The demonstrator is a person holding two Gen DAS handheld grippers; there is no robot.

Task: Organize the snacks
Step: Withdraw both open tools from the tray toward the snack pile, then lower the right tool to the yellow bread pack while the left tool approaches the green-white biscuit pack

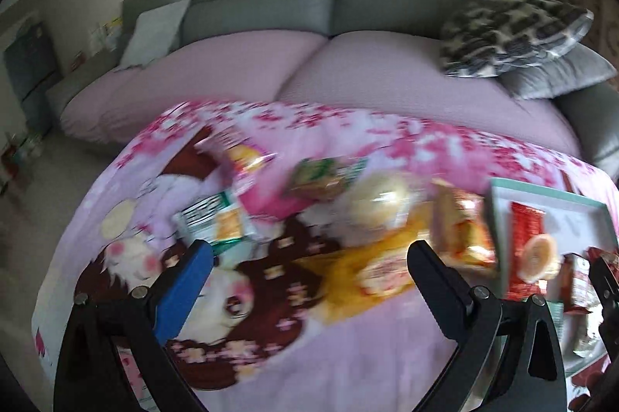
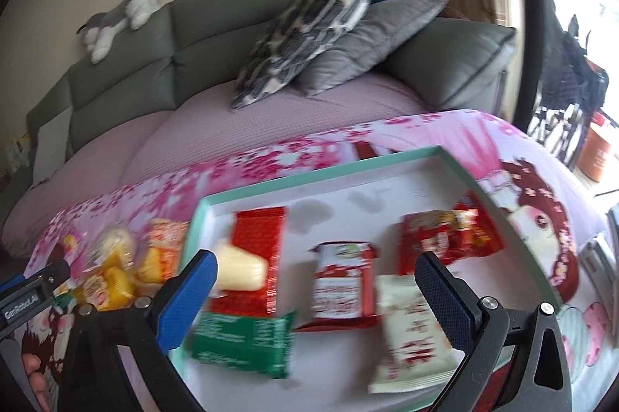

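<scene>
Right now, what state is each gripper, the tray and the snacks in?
left gripper: open, empty, above the cloth.
right gripper: open, empty, over the tray.
tray: partly filled, far half bare.
green packet: lying across the tray's near edge.
white packet: flat in the tray.
loose snacks: scattered on the cloth, outside the tray.

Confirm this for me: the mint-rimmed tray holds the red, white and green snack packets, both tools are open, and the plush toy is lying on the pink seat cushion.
One detail is off. The plush toy lies on top of the grey sofa backrest, not on the pink seat cushion, as the right wrist view shows. The rest stands: packets in the tray, left tool and right tool open.
</scene>
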